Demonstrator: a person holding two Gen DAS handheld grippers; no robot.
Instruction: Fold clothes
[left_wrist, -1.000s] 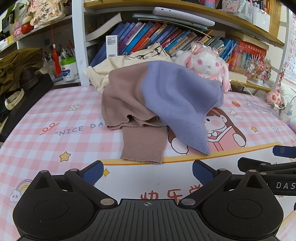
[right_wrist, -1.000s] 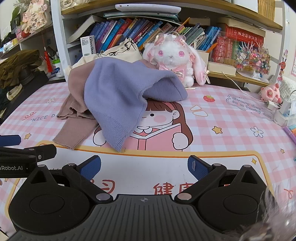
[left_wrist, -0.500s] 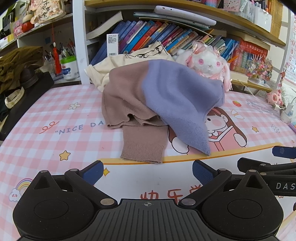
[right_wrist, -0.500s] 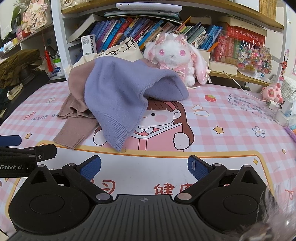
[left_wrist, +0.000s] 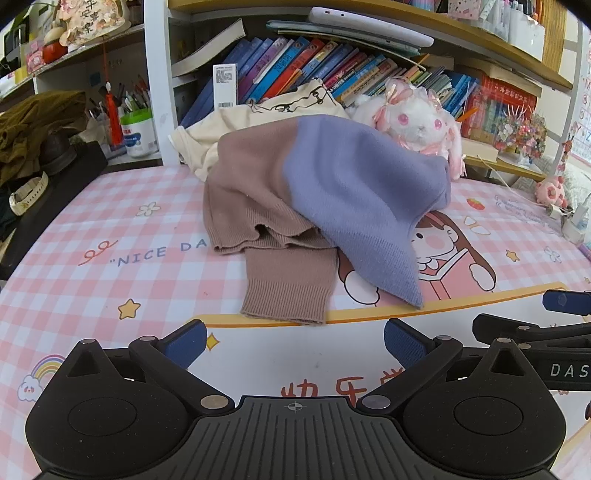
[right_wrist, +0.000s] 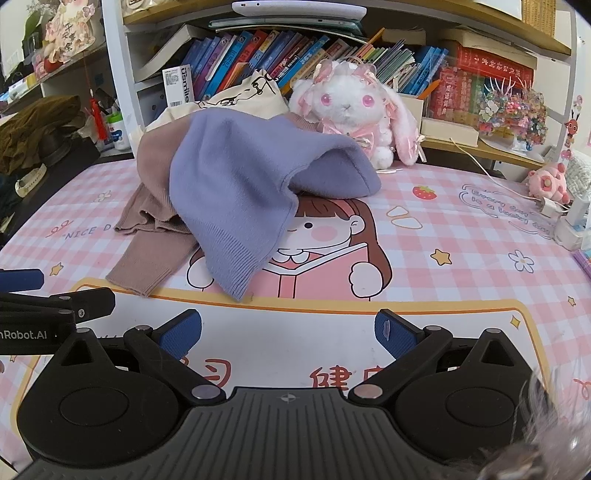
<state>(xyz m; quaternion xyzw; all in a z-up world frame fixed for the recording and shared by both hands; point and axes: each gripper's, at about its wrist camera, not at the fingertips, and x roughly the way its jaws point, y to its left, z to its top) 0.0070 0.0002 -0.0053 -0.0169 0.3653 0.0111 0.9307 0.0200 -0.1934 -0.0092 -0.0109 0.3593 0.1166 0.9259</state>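
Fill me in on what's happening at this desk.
A person holds the left hand-held gripper and the right hand-held gripper low over the pink desk mat, both open and empty. The brown-and-purple sweater lies crumpled in a heap ahead of them, untouched, sleeves trailing forward. No fold has been made.

I read "NICE DA" on the pink checked mat (left_wrist: 110, 236), "DAS" on the right gripper (left_wrist: 565, 314), "nRobot.AI" on the left gripper (right_wrist: 40, 295)

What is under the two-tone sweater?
The sweater is heaped on a cream garment peeking out behind it, over the pink mat. How far the cream garment extends underneath is hidden.
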